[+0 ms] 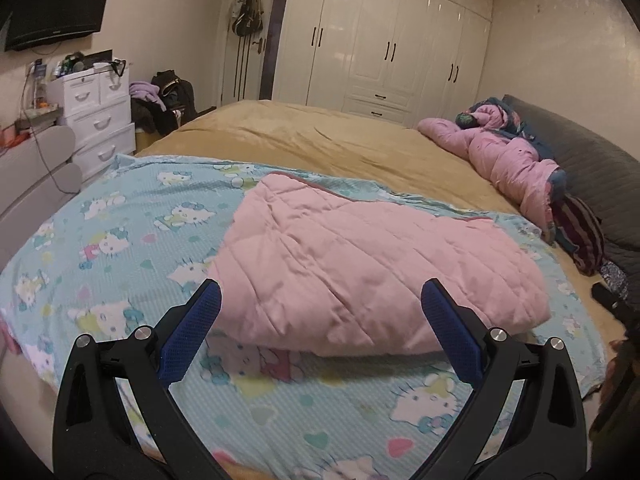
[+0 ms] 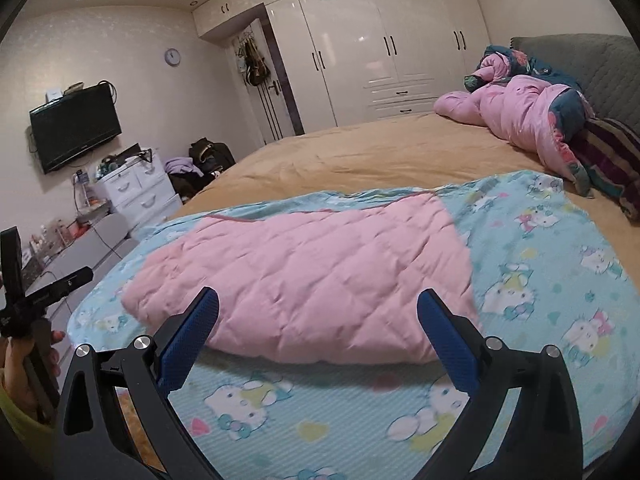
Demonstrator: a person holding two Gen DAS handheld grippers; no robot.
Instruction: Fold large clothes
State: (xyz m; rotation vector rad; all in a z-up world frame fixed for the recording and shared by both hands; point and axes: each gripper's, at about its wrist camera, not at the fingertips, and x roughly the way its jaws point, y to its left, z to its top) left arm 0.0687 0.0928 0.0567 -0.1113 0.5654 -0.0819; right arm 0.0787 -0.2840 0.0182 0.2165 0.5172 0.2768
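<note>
While both grippers stand spread wide with nothing between their blue pads, the pink quilted garment (image 1: 360, 268) lies folded on the bed just beyond them, clear of every fingertip.

Left gripper (image 1: 320, 300): jaws apart, empty, raised above the blue cartoon-print sheet (image 1: 112, 236). The garment's near folded edge shows through the gap between the fingers, farther off and lower, not touching.

Right gripper (image 2: 318, 306): the same, jaws apart and empty. The garment fills the view between and beyond its fingers; its near edge casts a shadow on the sheet.

Garment: a thick slab with diamond stitching, a darker trim line along its far edge. It sits on the cartoon-print sheet, which shows on all sides of it.

At the left edge of the right wrist view a person's hand (image 2: 24, 360) grips a black handle.

Surface: the sheet is spread over the near part of a wide bed with a tan cover (image 1: 320, 136). At the head end a pink padded bundle (image 1: 508, 156) lies heaped against a grey headboard (image 1: 592, 160), with dark striped cloth beside it.

Room: white glossy wardrobe (image 1: 384, 36) along the far wall, white drawer unit (image 1: 96, 116) with clutter on top, wall-mounted television (image 2: 74, 130), round wall clock (image 2: 172, 56), bags hanging on a door, clothes piled on the floor near the drawers.
</note>
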